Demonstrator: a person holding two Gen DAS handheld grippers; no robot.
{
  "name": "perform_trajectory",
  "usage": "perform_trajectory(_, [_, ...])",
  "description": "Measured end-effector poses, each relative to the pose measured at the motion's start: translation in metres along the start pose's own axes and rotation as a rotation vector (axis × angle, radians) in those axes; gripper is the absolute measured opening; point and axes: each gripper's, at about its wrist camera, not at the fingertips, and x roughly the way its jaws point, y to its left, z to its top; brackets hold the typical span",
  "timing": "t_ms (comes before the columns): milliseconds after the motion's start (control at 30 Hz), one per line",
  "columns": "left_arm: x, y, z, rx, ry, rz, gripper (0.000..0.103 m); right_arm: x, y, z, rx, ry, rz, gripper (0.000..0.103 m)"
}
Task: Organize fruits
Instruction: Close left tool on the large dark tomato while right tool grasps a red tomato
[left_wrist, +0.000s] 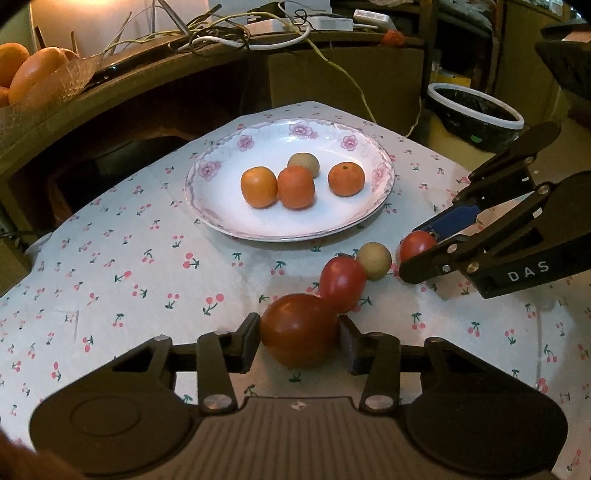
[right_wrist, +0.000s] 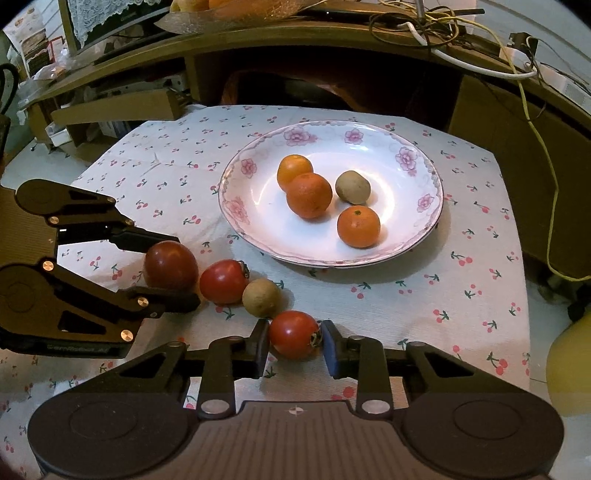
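A floral white plate (left_wrist: 229, 218) (right_wrist: 258, 229) holds three oranges (left_wrist: 295, 186) (right_wrist: 309, 195) and a brown round fruit (left_wrist: 304, 162) (right_wrist: 352, 186). On the cloth in front lie a dark red tomato (left_wrist: 299, 334) (right_wrist: 170, 265), a red tomato (left_wrist: 341, 283) (right_wrist: 223, 280), a brown fruit (left_wrist: 373, 260) (right_wrist: 261, 297) and a small red tomato (left_wrist: 416, 245) (right_wrist: 293, 334). My left gripper (left_wrist: 298, 341) (right_wrist: 177, 267) is shut on the dark tomato. My right gripper (right_wrist: 294, 343) (left_wrist: 419, 245) is shut on the small tomato.
The table has a cherry-print cloth (left_wrist: 147, 280) (right_wrist: 443, 295). A wooden shelf (right_wrist: 295, 40) with cables stands behind. A basket of oranges (left_wrist: 33, 74) sits far left, a dark bowl (left_wrist: 476, 110) far right. A yellow object (right_wrist: 569, 369) is at the right edge.
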Motion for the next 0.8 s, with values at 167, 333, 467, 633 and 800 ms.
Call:
perform_trajectory(167, [-0.005, 0.001, -0.004, 0.006, 0.011, -0.004, 0.049, -0.004, 0.005, 0.0, -0.02, 0.006, 0.019, 0.03])
perform_trajectory(333, [-0.005, -0.001, -0.009, 0.024, 0.02, -0.011, 0.049, -0.002, 0.012, -0.003, -0.049, 0.031, 0.035, 0.03])
perform_trajectory(467, [-0.006, -0.001, -0.009, 0.03, 0.022, -0.013, 0.051, 0.0, 0.016, -0.004, -0.07, 0.035, 0.034, 0.033])
perform_trajectory(633, [-0.005, 0.0, -0.009, 0.029, 0.025, -0.005, 0.055, 0.001, 0.017, -0.003, -0.072, 0.031, 0.035, 0.038])
perform_trajectory(800, [-0.004, 0.0, -0.008, 0.027, 0.025, 0.0, 0.058, 0.0, 0.017, -0.005, -0.076, 0.032, 0.042, 0.05])
